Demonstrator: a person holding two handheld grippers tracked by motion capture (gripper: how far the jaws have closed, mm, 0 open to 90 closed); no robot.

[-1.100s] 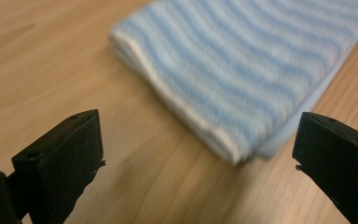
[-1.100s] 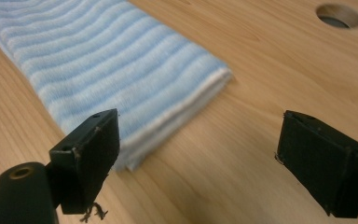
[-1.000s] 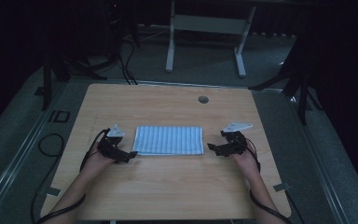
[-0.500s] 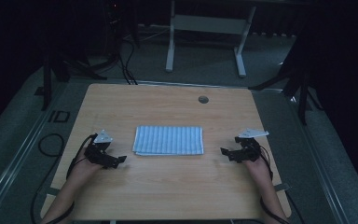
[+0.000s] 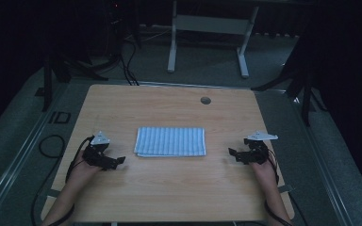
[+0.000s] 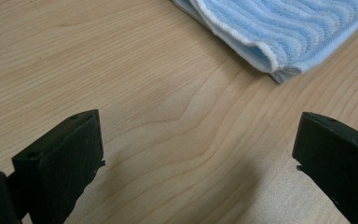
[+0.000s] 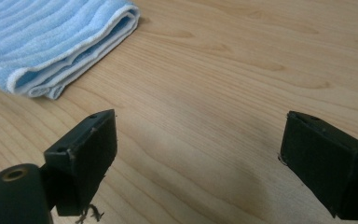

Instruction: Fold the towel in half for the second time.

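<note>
both grippers drawn back and outward from the folded blue towel (image 5: 170,141) since a second ago, when both sat at its short edges; towel left flat and neatly folded on the table (image 5: 169,188), so likely released and the fold judged finished; left gripper (image 5: 115,161) low over the wood, jaws spread wide and empty, towel corner ahead and to its right (image 6: 279,32); right gripper (image 5: 234,154) likewise spread, nothing between the jaws, towel ahead and to its left (image 7: 51,42); forearms entering from the near edge, hands resting low, jaws pointed inward toward the towel.
</note>
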